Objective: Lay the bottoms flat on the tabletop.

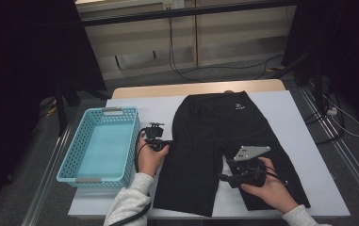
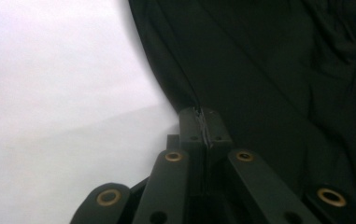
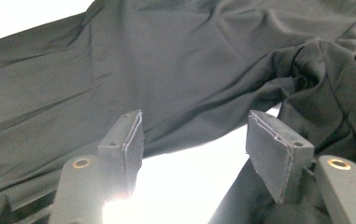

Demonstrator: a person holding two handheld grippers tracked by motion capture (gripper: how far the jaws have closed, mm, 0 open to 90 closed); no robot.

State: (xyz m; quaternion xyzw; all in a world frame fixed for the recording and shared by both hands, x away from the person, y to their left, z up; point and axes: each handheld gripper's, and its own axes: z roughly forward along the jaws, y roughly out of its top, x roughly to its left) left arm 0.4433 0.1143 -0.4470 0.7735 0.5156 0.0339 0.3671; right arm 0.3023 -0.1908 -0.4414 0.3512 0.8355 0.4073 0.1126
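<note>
Meanwhile, black shorts (image 1: 215, 141) lie flat on the white bench (image 1: 299, 122); the left tool (image 2: 202, 122) clamps their left edge, the right tool (image 3: 203, 140) gapes above the crotch, beside a blue basket (image 1: 102, 146)

1. A pair of black shorts (image 1: 215, 141) lies spread flat on the white table (image 1: 304, 155), waistband at the far side and the two legs pointing toward the person.
2. A small pale logo (image 1: 238, 107) sits near the waistband.
3. A light blue basket (image 1: 102, 144) with perforated walls stands left of the shorts, at the table's left edge.
4. The left gripper (image 1: 167, 142) rests at the outer edge of the shorts' left leg, between basket and garment, held by the left hand (image 1: 150, 159).
5. The right gripper (image 1: 224, 177), topped by a grey three-cornered plate, sits over the crotch area, held by the right hand (image 1: 267, 184).
</note>
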